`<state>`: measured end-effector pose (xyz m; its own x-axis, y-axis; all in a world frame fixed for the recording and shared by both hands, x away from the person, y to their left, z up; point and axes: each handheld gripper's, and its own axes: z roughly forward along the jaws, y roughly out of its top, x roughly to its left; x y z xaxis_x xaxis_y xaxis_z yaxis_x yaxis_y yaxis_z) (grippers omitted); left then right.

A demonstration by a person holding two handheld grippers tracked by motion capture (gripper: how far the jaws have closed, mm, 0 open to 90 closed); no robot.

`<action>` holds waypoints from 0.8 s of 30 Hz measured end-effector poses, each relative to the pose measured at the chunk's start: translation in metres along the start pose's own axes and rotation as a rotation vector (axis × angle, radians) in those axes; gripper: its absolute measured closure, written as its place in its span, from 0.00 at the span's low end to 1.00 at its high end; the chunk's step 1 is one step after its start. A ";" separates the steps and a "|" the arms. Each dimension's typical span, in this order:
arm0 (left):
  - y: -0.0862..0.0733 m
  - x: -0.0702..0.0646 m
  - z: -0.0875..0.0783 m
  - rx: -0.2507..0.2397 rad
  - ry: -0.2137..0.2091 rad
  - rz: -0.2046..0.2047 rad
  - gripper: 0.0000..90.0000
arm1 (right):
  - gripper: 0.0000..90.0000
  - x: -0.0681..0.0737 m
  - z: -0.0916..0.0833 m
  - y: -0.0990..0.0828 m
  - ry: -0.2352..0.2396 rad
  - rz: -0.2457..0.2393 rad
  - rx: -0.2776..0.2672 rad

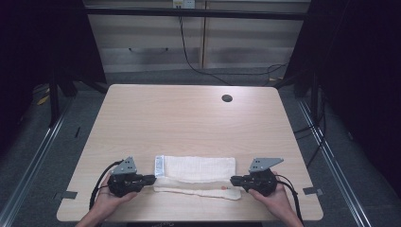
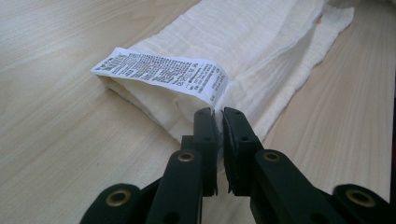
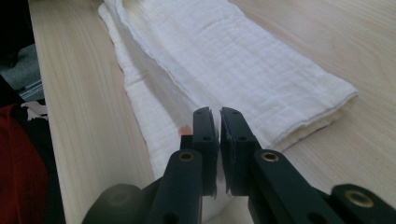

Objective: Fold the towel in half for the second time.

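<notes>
Pale wooden desk [image 1: 189,118] carries a folded white cloth [image 1: 196,168] near its front edge, with the left gripper [image 1: 152,179] and right gripper [image 1: 233,180] clenched on opposite ends of its lower flap, mid-fold; next, I judge, lift both ends together and carry the flap over.

Folded white cloth [image 1: 196,169], printed label [image 1: 159,166] at left end, near table edge

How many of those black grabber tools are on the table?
2. The left gripper is at the left end of the folded cloth, the right gripper at its right end. Each is in a hand near the table's front edge.
</notes>
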<state>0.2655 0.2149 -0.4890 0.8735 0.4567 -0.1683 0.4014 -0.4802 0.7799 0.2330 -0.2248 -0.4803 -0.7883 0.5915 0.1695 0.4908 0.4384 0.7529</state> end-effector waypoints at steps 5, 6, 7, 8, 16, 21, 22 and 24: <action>-0.001 -0.007 0.004 0.026 -0.002 0.020 0.90 | 0.91 0.000 0.000 -0.006 0.002 0.018 -0.001; -0.002 -0.007 0.004 0.023 -0.003 0.010 0.89 | 0.91 0.000 -0.001 -0.006 0.001 0.020 -0.004; -0.002 -0.006 0.003 0.016 -0.005 0.001 0.88 | 0.90 0.001 -0.002 -0.006 0.005 0.024 -0.009; -0.003 -0.006 0.002 0.009 -0.005 -0.005 0.88 | 0.90 0.001 -0.002 -0.007 0.009 0.025 -0.011; -0.003 0.001 -0.011 -0.057 -0.019 -0.065 0.84 | 0.89 0.002 -0.001 -0.006 0.013 0.018 -0.005; 0.003 0.008 -0.022 -0.109 0.002 -0.075 0.83 | 0.86 0.000 0.000 -0.004 0.009 0.027 -0.006; 0.004 0.009 -0.024 -0.128 0.008 -0.086 0.83 | 0.85 -0.001 0.000 -0.003 0.007 0.028 -0.010; 0.007 0.013 -0.028 -0.147 0.016 -0.095 0.83 | 0.85 -0.002 -0.001 -0.002 0.002 0.033 -0.016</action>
<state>0.2724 0.2386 -0.4691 0.8287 0.5070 -0.2370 0.4362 -0.3199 0.8410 0.2336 -0.2274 -0.4815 -0.7726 0.6039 0.1959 0.5105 0.4074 0.7572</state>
